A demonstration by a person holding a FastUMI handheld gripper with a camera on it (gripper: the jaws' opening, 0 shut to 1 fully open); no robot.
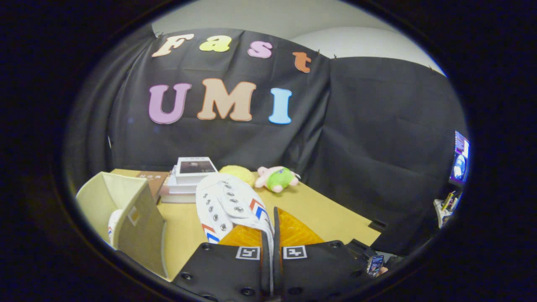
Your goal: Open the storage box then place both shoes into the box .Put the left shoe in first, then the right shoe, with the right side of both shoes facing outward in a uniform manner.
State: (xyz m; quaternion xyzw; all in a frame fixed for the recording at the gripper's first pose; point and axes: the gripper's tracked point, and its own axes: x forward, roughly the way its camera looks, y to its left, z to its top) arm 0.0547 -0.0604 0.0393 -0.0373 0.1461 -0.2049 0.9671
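We see the wooden counter (319, 209) spreading ahead of the tool, in front of the black cloth wall. At its left side stands the beige storage box (134, 218), open at the top, with a small square label on its near wall. Inside it, near its left wall, we can see a part of a white shoe (112, 226) with red and blue marks. Behind the box lies a stack of books (191, 178), and beside it, further right, a yellow soft thing (239, 173) and a pink and green plush toy (277, 178).

The second white shoe (230, 205) is lifted above the counter, just to the right of the box. It is a high canvas shoe with rows of metal eyelets and red and blue chevron stripes at its side. The tool (270, 235) is closed on this shoe: its two fingers press a thin white edge of the shoe between them.
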